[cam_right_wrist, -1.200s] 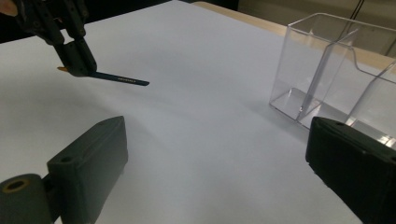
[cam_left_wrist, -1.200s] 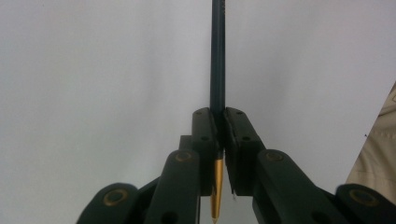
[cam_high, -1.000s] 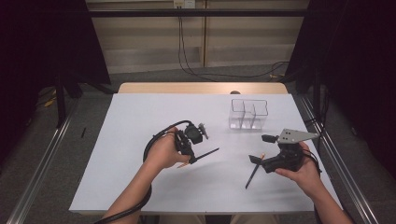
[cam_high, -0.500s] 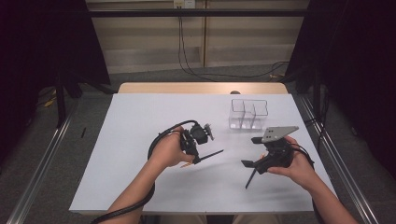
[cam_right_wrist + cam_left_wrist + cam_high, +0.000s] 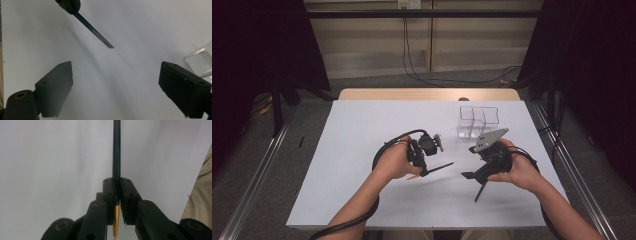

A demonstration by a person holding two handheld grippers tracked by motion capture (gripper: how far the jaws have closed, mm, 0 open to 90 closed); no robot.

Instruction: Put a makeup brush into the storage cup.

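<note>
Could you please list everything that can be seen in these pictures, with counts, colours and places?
pencil: one, dark blue-green with a gold end, clamped between the left gripper's jaws, its long end pointing toward the right gripper.
clear box: one, transparent, with compartments, at the far right of the sheet.
white sheet: one, covering the tabletop.
table: one, light wood, its far edge showing beyond the sheet.
cables: a few, black, hanging and lying on the floor behind the table.
left gripper: one, black, shut on the pencil, mid-table.
right gripper: one, black with a grey plate, jaws wide apart and just been closing a little, nothing between them, facing the pencil.
hands: two, one on each gripper.
</note>
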